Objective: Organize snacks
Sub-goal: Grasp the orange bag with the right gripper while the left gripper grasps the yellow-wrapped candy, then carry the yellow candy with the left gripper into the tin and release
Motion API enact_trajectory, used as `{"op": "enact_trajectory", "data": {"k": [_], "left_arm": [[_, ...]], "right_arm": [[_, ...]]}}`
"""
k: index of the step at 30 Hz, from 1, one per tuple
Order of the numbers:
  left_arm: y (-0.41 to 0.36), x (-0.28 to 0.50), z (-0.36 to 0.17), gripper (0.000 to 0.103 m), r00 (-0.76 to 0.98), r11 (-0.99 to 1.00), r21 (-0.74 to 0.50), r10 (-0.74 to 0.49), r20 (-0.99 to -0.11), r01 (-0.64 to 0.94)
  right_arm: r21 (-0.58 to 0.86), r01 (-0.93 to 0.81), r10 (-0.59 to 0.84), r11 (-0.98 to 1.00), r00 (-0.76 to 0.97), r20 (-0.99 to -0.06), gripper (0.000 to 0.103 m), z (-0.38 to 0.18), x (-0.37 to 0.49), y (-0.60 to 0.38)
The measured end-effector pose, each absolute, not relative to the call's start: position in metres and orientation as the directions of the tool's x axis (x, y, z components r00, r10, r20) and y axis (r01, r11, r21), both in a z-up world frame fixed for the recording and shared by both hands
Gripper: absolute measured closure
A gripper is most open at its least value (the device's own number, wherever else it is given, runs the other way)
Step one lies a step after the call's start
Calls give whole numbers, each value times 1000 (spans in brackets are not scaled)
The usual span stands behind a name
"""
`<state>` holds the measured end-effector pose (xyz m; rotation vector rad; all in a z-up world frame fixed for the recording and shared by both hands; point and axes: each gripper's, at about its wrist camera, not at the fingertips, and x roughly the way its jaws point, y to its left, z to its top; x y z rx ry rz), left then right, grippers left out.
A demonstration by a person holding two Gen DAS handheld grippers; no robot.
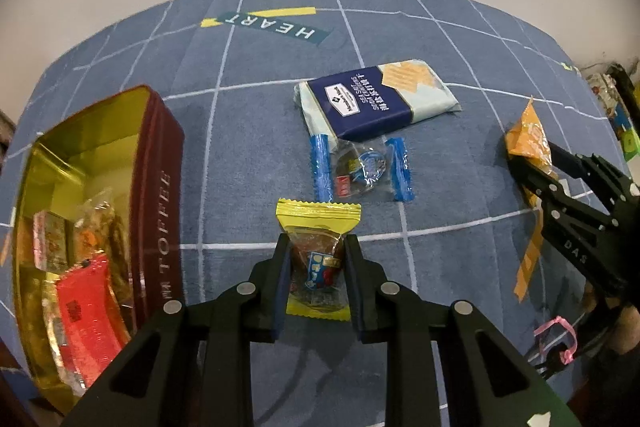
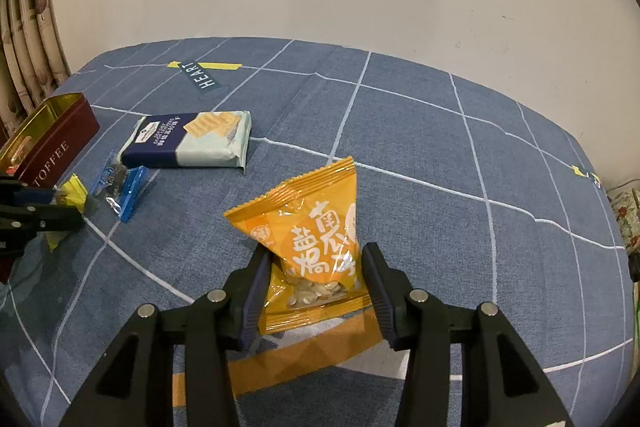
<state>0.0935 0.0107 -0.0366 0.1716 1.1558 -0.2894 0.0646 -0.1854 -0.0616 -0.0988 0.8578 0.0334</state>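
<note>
My left gripper (image 1: pixel 317 241) is shut on a small yellow-edged snack packet (image 1: pixel 318 219), its pads pressing both sides of the clear middle. To its left stands an open dark red toffee tin (image 1: pixel 160 187) with several wrapped snacks inside. My right gripper (image 2: pixel 316 251) is shut on an orange seed packet (image 2: pixel 316 223) that stands upright between the pads. In the left wrist view that orange packet (image 1: pixel 528 135) shows at the far right. A blue and white cracker pack (image 1: pixel 372 99) and a clear packet with blue ends (image 1: pixel 360 169) lie on the cloth beyond the yellow packet.
A blue cloth with white grid lines (image 2: pixel 400 147) covers the table, and a pale wall rises behind it. A curtain (image 2: pixel 24 39) hangs at the left. A pink ribbon (image 1: pixel 560 343) and patterned clutter (image 1: pixel 612 107) sit past the table's right edge.
</note>
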Motion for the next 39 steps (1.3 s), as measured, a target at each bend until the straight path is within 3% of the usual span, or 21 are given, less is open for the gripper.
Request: {"op": "enact_trajectory", "data": {"k": [26,39], "left_arm": [[29,80,21,81,444,948,-54,-197,-874,314],[87,93,40,81,491,980,-30,-124,-862,195]], "right_arm": [[-78,-73,-12,994,654,-757,55,-62,66,-186],[-80,-73,-13,994,654,-757,55,-62,66,-186]]}}
